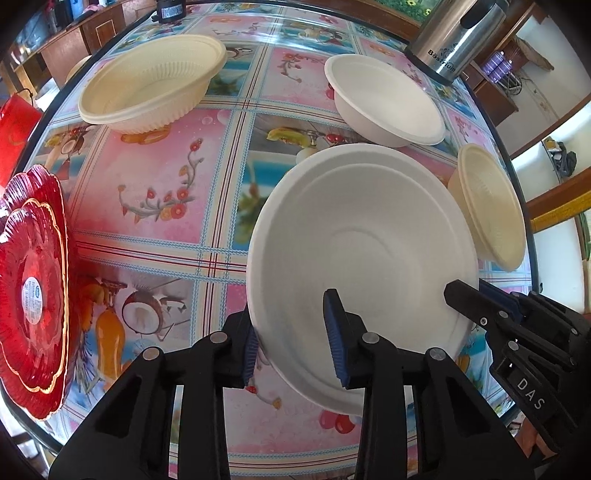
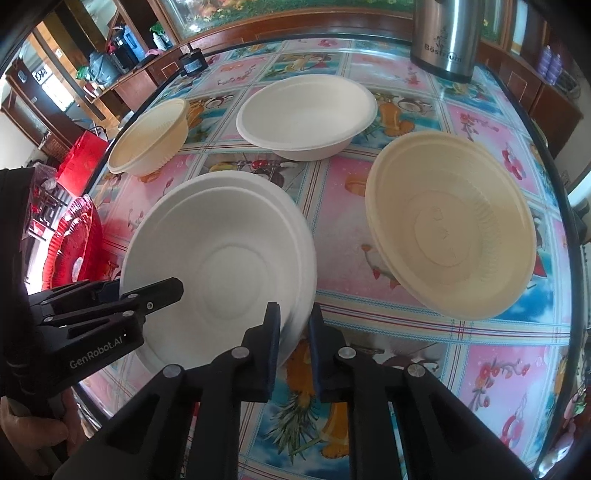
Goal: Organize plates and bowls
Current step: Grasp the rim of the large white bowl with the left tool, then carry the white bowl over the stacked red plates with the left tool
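A stack of nested white bowls [image 1: 369, 236] [image 2: 221, 254] sits on the glass-topped table. My left gripper [image 1: 291, 325] [image 2: 144, 288] straddles the stack's left rim, one blue pad outside and one inside against the wall, shut on it. On the opposite rim my right gripper [image 2: 294, 314] [image 1: 476, 295] is pinched shut. Standing apart are another white bowl [image 1: 384, 99] [image 2: 306, 114], a cream ribbed bowl [image 1: 151, 81] [image 2: 151, 140] at the far left and a second cream bowl [image 1: 491, 206] [image 2: 450, 229] to the right. Red scalloped plates [image 1: 33, 295] [image 2: 74, 251] lie stacked at the left edge.
A steel flask [image 1: 454, 40] [image 2: 443, 37] stands at the far right corner and a small black device [image 1: 170, 11] [image 2: 194, 64] at the far edge. The table [image 1: 166, 192] carries a fruit-print cloth. A red bag [image 2: 79, 162] hangs beyond its left rim, with wooden furniture behind.
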`<state>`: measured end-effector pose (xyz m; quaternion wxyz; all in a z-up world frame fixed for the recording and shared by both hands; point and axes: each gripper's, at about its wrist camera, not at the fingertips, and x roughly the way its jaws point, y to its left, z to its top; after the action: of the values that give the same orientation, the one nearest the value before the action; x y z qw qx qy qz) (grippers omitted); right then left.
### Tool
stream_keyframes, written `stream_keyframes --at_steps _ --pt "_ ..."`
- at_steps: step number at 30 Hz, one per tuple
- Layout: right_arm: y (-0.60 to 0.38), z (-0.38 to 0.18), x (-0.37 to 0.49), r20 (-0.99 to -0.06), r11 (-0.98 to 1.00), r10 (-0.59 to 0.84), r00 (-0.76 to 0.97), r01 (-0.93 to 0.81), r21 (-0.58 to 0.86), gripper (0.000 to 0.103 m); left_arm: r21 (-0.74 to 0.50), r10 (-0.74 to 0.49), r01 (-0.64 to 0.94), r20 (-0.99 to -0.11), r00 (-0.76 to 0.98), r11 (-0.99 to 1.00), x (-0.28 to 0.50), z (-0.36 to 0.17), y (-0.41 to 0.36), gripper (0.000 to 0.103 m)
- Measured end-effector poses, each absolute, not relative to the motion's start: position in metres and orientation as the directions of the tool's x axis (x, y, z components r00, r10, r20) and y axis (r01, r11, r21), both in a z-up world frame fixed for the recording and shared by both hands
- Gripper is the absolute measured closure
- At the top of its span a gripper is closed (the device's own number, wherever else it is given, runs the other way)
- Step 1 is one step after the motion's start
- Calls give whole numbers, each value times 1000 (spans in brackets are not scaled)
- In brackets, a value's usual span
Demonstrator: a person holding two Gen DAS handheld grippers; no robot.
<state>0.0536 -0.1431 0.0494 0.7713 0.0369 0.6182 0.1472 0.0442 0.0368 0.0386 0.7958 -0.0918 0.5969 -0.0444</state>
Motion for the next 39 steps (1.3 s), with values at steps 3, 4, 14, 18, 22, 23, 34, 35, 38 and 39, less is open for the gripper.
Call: stream_keyframes --at_steps 3,4,14,18,22,23,34,35,38,39 --pt "-143 49 54 -942 952 279 188 -183 245 90 -204 -184 -41 -939 292 978 42 41 39 71" --pt "-142 49 54 -941 952 279 190 -184 245 90 -205 -184 -42 -937 296 978 42 42 39 71" --pt "-126 65 60 -932 945 286 223 -225 236 91 -218 -178 -76 -918 355 973 36 64 58 71" --pt "-110 73 64 -925 936 301 233 -259 239 91 -216 -160 -111 -911 379 970 33 73 75 71" --pt "-92 80 68 -918 924 317 239 -296 242 91 -219 -144 -151 -906 398 964 26 80 94 71" --pt "-88 81 69 -916 921 321 239 -304 244 91 -219 -138 -162 -905 403 962 25 81 100 71" --pt "-37 92 74 -902 876 370 223 -406 259 91 -211 -77 -269 -897 435 940 6 93 146 71" --pt "-34 93 74 -901 873 373 221 -412 261 91 -211 -72 -279 -897 436 937 4 94 151 71" --pt "-20 94 74 -899 861 383 214 -435 263 91 -208 -56 -306 -897 439 929 -3 95 163 71" --pt "-15 94 74 -898 857 387 211 -442 265 91 -206 -50 -315 -897 439 926 -6 95 168 71"
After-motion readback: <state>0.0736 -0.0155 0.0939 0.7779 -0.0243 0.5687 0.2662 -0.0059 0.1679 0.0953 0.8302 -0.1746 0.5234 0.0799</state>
